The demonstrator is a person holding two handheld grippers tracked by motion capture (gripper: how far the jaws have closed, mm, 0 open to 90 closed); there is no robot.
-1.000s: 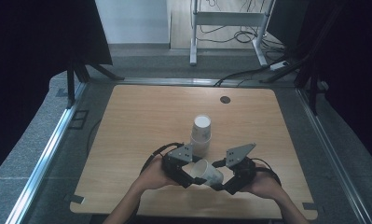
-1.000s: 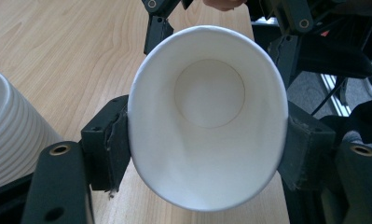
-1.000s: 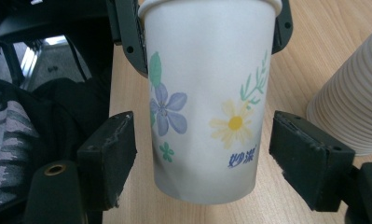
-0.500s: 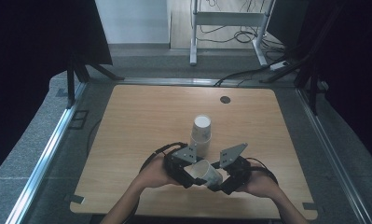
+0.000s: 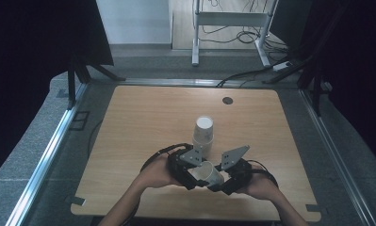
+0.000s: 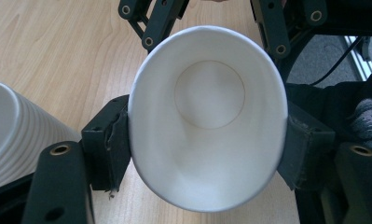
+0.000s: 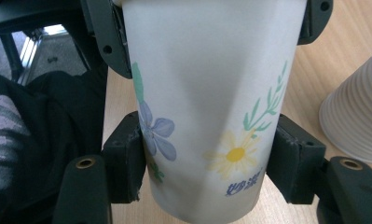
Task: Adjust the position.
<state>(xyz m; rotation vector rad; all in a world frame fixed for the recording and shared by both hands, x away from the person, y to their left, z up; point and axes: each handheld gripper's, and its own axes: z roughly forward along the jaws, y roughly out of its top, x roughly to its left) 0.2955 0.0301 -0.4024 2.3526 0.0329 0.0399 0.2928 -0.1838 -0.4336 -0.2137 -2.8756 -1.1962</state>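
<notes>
Paper cup, white with a printed flower pattern [image 5: 209, 173], lies on its side between the two hand-held grippers near the front edge of the light wooden table [image 5: 143, 117]. In the left gripper view its open mouth [image 6: 207, 116] faces the camera, squeezed to an oval, the inside plain white and empty. The left gripper [image 5: 188, 170] is clamped on the cup near the rim, both pads pressing its sides. The right gripper [image 5: 222, 180] grips the same cup nearer its base; its jaws have just been closing, and in the right gripper view the pads now press the wall on both sides.

Markings noted in the right gripper view: a blue flower [image 7: 155, 133], a yellow daisy [image 7: 235, 154], green sprigs, and two blue Chinese characters [image 7: 242, 186] near the base; I cannot read them with confidence.

Stack of upturned white ribbed paper cups [image 5: 203, 134] stands upright on the table just beyond the grippers, apart from the held cup. Small dark round disc [image 5: 228, 100] sits near the far edge.
</notes>
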